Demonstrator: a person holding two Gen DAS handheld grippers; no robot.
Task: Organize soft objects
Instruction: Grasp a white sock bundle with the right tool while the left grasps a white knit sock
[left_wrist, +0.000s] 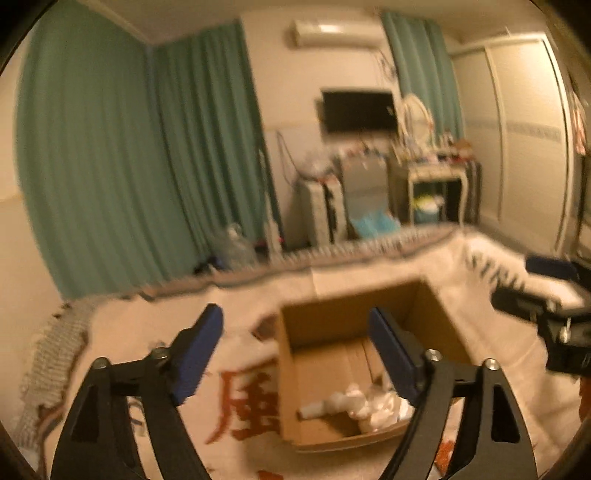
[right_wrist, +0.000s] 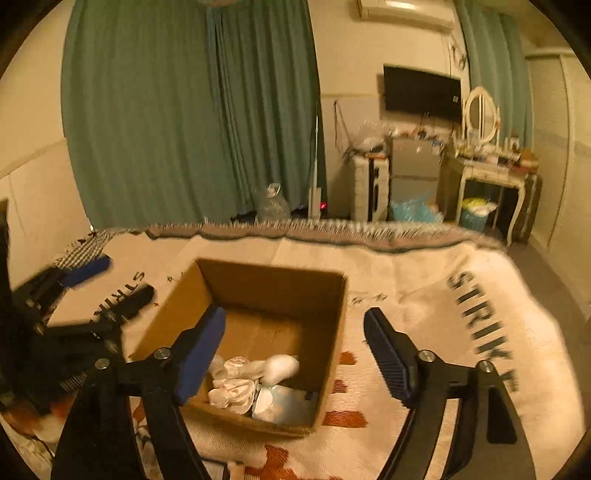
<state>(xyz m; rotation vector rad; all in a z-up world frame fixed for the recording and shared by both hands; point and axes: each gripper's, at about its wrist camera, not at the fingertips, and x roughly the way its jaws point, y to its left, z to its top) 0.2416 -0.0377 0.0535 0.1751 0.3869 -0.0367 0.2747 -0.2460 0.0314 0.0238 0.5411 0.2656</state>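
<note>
A big cream blanket (right_wrist: 424, 280) with black letters and red marks covers the bed. On it sits an open brown cardboard box (right_wrist: 258, 291). Down in the near corner of the box lie the soft things (right_wrist: 240, 384), a little heap of white cloth pieces, with a pale blue one just beside them. The left gripper (left_wrist: 295, 350) hangs above the box with its blue fingers (left_wrist: 201, 343) spread wide and nothing between them. The right gripper (right_wrist: 295, 350) is spread apart too, holding nothing, over the near right side of the box.
</note>
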